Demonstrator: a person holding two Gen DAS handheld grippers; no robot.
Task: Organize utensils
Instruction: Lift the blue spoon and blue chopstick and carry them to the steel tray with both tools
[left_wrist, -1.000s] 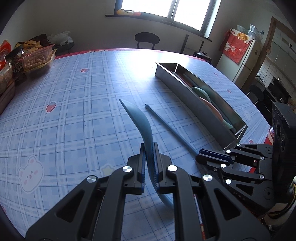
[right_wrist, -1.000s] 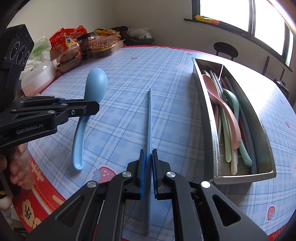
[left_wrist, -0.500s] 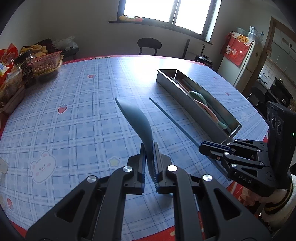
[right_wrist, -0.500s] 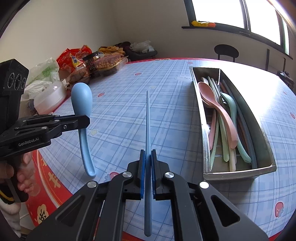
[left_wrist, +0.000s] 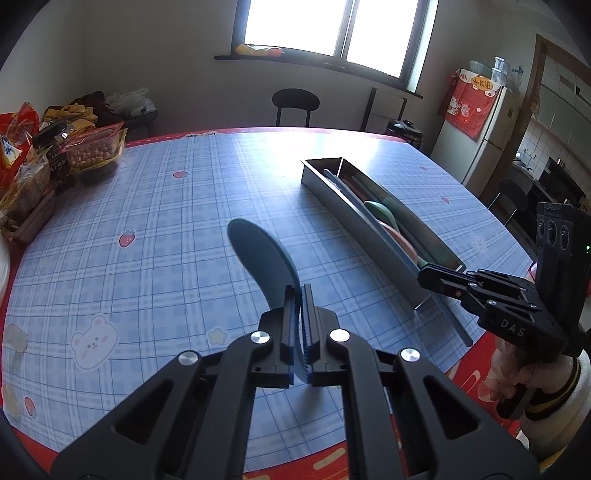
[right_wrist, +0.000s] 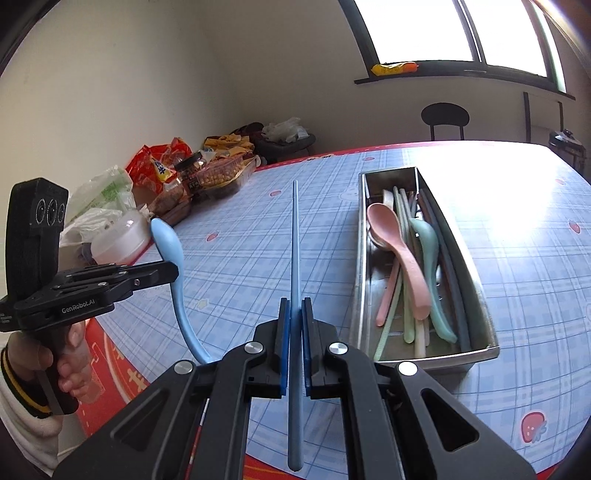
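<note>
My left gripper (left_wrist: 300, 291) is shut on a blue spoon (left_wrist: 264, 258) and holds it above the table, bowl pointing away; it also shows in the right wrist view (right_wrist: 168, 245). My right gripper (right_wrist: 295, 306) is shut on a blue chopstick (right_wrist: 294, 240), held in the air and pointing forward. In the left wrist view the right gripper (left_wrist: 424, 275) hovers by the near end of the metal utensil tray (left_wrist: 354, 218). The tray (right_wrist: 360, 258) holds a pink spoon (right_wrist: 397, 251), a green spoon (right_wrist: 430, 258) and several chopsticks.
Snack bags and a food box (right_wrist: 207, 173) crowd the table's far left side, with a white container (right_wrist: 122, 240) nearer. A black chair (left_wrist: 295, 105) stands beyond the table, a fridge (left_wrist: 476, 136) at the right. The blue checked tablecloth (left_wrist: 166, 229) has a red edge.
Both grippers have lifted higher and drawn back from the table with the spoon and the chopstick. The chopstick has left the tabletop. The tray has not moved.
</note>
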